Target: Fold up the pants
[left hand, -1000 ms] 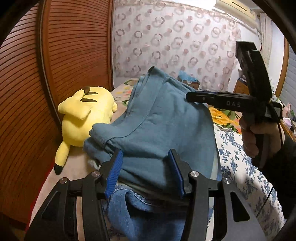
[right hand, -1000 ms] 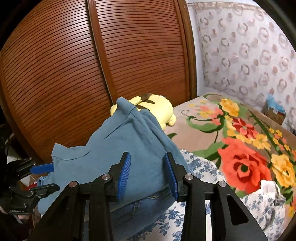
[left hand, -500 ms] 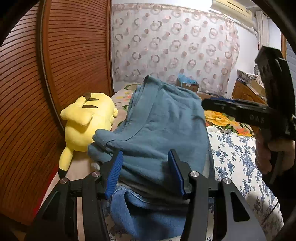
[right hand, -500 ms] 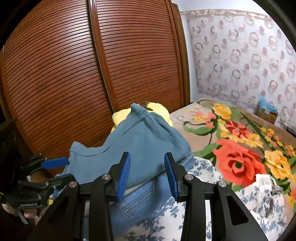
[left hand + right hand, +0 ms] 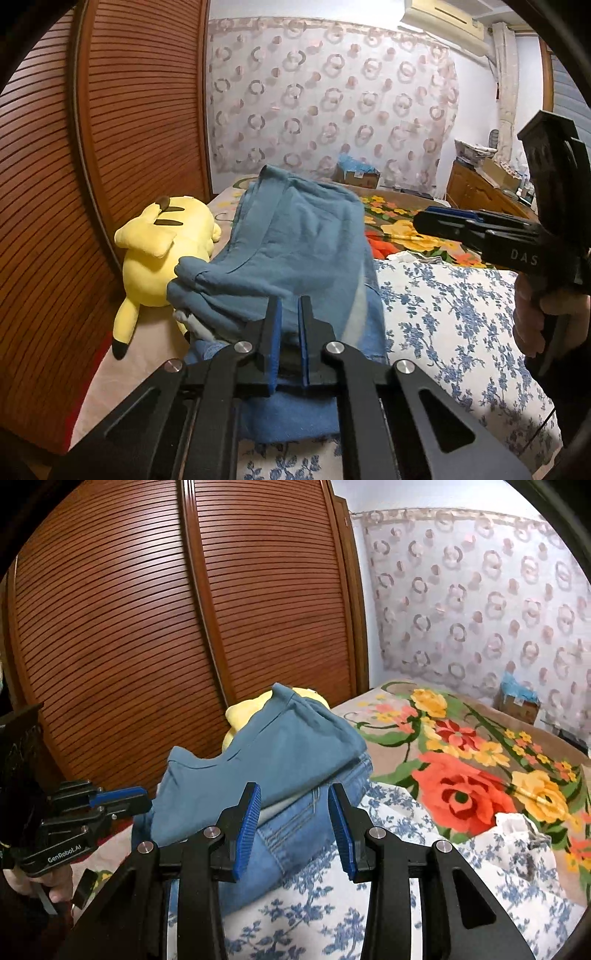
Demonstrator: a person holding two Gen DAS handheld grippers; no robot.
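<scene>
Folded teal pants [image 5: 295, 251] lie on top of folded blue jeans [image 5: 295, 834] on the bed. My left gripper [image 5: 290, 325] is nearly shut at the near edge of the teal pants; whether cloth sits between the pads is hidden. It also shows at the left of the right wrist view [image 5: 118, 799]. My right gripper [image 5: 295, 823] is open and empty, just in front of the jeans. It appears at the right of the left wrist view [image 5: 447, 218], held off the pile.
A yellow plush toy [image 5: 162, 251] lies left of the pile against the slatted wooden wardrobe doors [image 5: 184, 627]. A blue-flowered white sheet [image 5: 443, 314] covers the near bed, a bright floral blanket [image 5: 461, 768] lies beyond. A cardboard box [image 5: 517, 705] stands by the curtain.
My left gripper has closed from wide open to nearly shut at the pants' near edge. The right gripper has drawn back to the right, away from the pile.
</scene>
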